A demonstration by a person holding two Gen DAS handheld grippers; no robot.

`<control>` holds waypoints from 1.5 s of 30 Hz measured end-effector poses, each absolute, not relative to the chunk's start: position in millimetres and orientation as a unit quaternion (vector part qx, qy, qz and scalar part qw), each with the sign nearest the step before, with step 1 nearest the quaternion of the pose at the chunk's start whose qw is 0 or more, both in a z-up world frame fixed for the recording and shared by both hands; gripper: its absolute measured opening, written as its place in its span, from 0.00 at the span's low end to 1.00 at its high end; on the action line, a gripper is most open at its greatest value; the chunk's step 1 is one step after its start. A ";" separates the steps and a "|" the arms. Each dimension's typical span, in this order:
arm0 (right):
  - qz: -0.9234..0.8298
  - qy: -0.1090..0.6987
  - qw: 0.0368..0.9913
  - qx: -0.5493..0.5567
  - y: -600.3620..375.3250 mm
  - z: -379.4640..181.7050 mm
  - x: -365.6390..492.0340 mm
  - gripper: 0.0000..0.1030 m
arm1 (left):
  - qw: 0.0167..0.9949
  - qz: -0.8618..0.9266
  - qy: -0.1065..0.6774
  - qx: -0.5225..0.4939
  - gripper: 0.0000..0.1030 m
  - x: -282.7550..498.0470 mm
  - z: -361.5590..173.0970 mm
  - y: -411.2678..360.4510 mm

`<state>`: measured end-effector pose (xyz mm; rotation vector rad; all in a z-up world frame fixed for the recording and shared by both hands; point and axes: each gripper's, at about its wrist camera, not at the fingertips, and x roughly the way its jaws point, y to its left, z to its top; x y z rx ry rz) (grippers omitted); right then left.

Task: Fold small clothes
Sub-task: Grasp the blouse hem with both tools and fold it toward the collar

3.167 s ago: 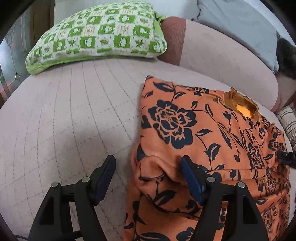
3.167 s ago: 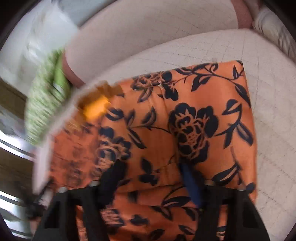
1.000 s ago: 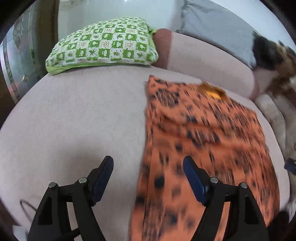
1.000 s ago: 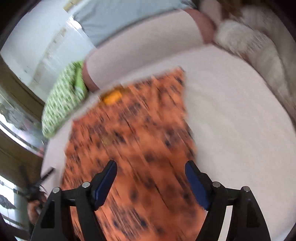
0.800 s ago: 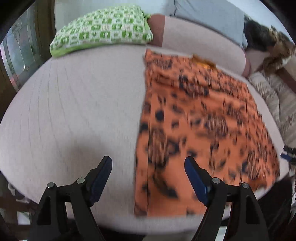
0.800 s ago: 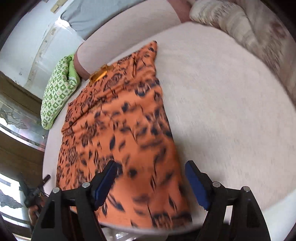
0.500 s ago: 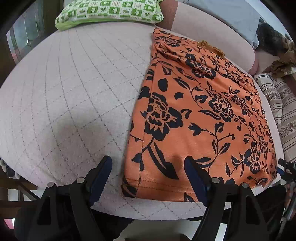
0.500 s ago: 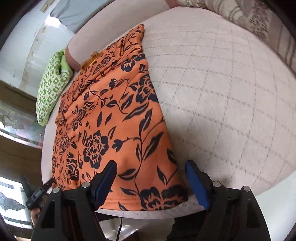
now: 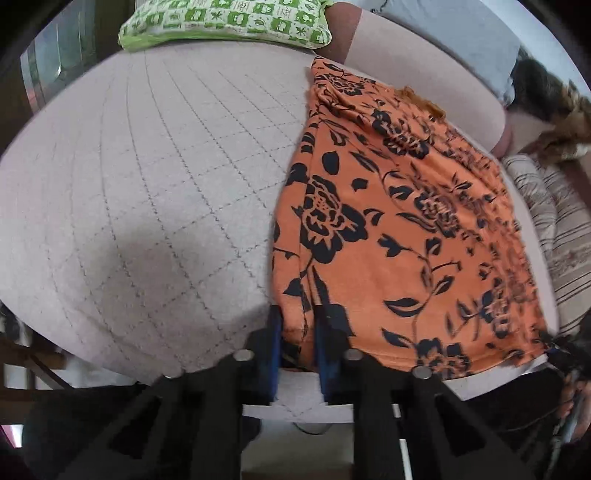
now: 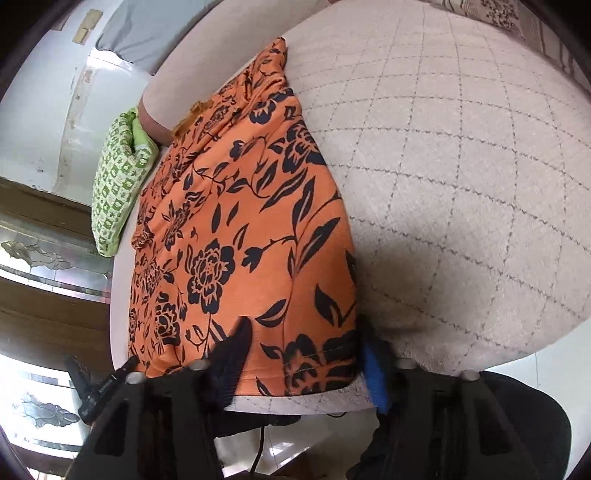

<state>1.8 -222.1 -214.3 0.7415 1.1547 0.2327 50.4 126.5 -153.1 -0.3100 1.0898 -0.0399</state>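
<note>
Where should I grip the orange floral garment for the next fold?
Take the orange floral garment by its two near hem corners, coming in from the sofa's front edge. That hem lies flat along the edge; the left gripper is closing on one corner, the right gripper around the other.

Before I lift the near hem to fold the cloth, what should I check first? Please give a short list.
1. Left gripper on its hem corner of the cloth: ok; jaws closing, cloth pinched between them.
2. Right gripper on the other corner: not ok; jaws closing, hem between them, pads not yet pressing.
3. Cloth lies flat: ok, apart from wrinkles at the far end.
4. Pillow apart from the cloth: ok.
5. All layers caught: cannot tell.
</note>
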 end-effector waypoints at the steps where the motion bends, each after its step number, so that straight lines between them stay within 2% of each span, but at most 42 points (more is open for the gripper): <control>1: 0.107 0.536 0.765 0.342 -220.6 -215.7 2.5 0.13 | 0.844 -0.021 0.514 -0.154 0.10 49.8 -150.4 129.3; 7: 0.125 0.472 0.800 0.349 -225.9 -168.0 -13.8 0.13 | 0.891 -0.024 0.418 -0.175 0.09 18.0 -81.5 136.7; 11: 0.102 0.497 0.792 0.338 -229.1 -184.1 -5.4 0.20 | 0.869 -0.016 0.468 -0.158 0.09 38.4 -117.8 130.9; 12: 0.093 0.513 0.781 0.343 -229.3 -192.9 -2.1 0.22 | 0.863 -0.008 0.481 -0.155 0.12 42.5 -128.6 129.0; 13: 0.078 0.522 0.780 0.335 -228.3 -196.5 -0.6 0.29 | 0.857 0.004 0.492 -0.153 0.15 45.7 -138.8 128.2; 15: 0.057 0.517 0.793 0.318 -227.0 -191.5 -0.3 0.54 | 0.852 0.022 0.502 -0.149 0.19 48.5 -148.1 126.5; 16: 0.053 0.508 0.799 0.318 -228.4 -188.3 -1.4 0.73 | 0.857 0.023 0.492 -0.153 0.22 45.4 -144.8 127.0; 17: 0.051 0.499 0.805 0.317 -229.7 -184.3 -1.9 0.75 | 0.861 0.021 0.483 -0.158 0.32 43.3 -141.2 127.3; 18: 0.050 0.496 0.808 0.313 -230.6 -182.4 0.0 0.75 | 0.866 0.020 0.473 -0.159 0.48 42.0 -137.6 127.2; 20: 0.050 0.505 0.803 0.314 -230.0 -188.0 6.5 0.75 | 0.868 0.017 0.470 -0.159 0.64 44.2 -139.0 127.0; 21: 0.047 0.517 0.793 0.319 -228.9 -194.5 11.0 0.75 | 0.865 0.019 0.477 -0.158 0.64 47.4 -141.7 126.5; 22: 0.052 0.529 0.782 0.326 -228.8 -202.2 12.2 0.75 | 0.856 0.022 0.494 -0.152 0.64 51.0 -147.9 123.2; 23: 0.061 0.533 0.777 0.330 -226.7 -205.4 13.3 0.73 | 0.852 0.025 0.502 -0.144 0.51 50.9 -150.7 121.9; 24: 0.072 0.530 0.778 0.331 -223.5 -203.7 11.6 0.70 | 0.858 0.037 0.497 -0.121 0.07 48.4 -149.3 119.1; 25: 0.087 0.531 0.772 0.339 -223.3 -204.2 10.1 0.45 | 0.859 0.012 0.498 -0.114 0.08 47.9 -147.2 116.1; 26: 0.108 0.534 0.756 0.363 -222.9 -208.1 9.4 0.14 | 0.860 0.005 0.498 -0.110 0.07 47.0 -144.3 114.0; 30: 0.115 0.535 0.749 0.373 -226.7 -212.7 7.3 0.14 | 0.861 0.009 0.497 -0.109 0.08 47.2 -141.1 112.8; 31: 0.119 0.530 0.749 0.380 -227.0 -211.6 6.9 0.17 | 0.861 0.007 0.492 -0.128 0.09 47.9 -140.4 116.0; 32: 0.121 0.531 0.751 0.374 -225.5 -209.1 7.6 0.18 | 0.861 0.004 0.490 -0.137 0.15 49.2 -140.9 118.5; 33: 0.118 0.537 0.752 0.363 -224.2 -209.5 9.5 0.18 | 0.857 0.010 0.497 -0.134 0.32 52.3 -145.2 119.1; 34: 0.105 0.551 0.753 0.344 -221.8 -211.9 11.9 0.29 | 0.852 0.017 0.507 -0.128 0.40 55.0 -150.2 118.4; 35: 0.102 0.555 0.756 0.332 -219.8 -213.4 13.8 0.37 | 0.856 0.014 0.501 -0.126 0.43 55.8 -151.1 117.3; 37: 0.106 0.550 0.760 0.329 -219.7 -211.8 14.5 0.38 | 0.859 0.018 0.500 -0.109 0.40 56.8 -150.6 112.7; 38: 0.112 0.541 0.758 0.346 -221.7 -211.8 14.1 0.39 | 0.857 0.015 0.502 -0.112 0.10 57.3 -150.1 113.3; 39: 0.123 0.533 0.752 0.368 -224.9 -212.6 14.2 0.34 | 0.852 0.003 0.509 -0.123 0.06 57.6 -149.6 114.1; 40: 0.132 0.535 0.743 0.381 -226.2 -214.5 14.4 0.12 | 0.848 -0.003 0.513 -0.135 0.06 60.4 -148.4 115.7; 45: 0.185 0.502 0.728 0.428 -226.5 -188.1 28.3 0.12 | 0.854 -0.037 0.492 -0.166 0.06 76.8 -111.1 117.9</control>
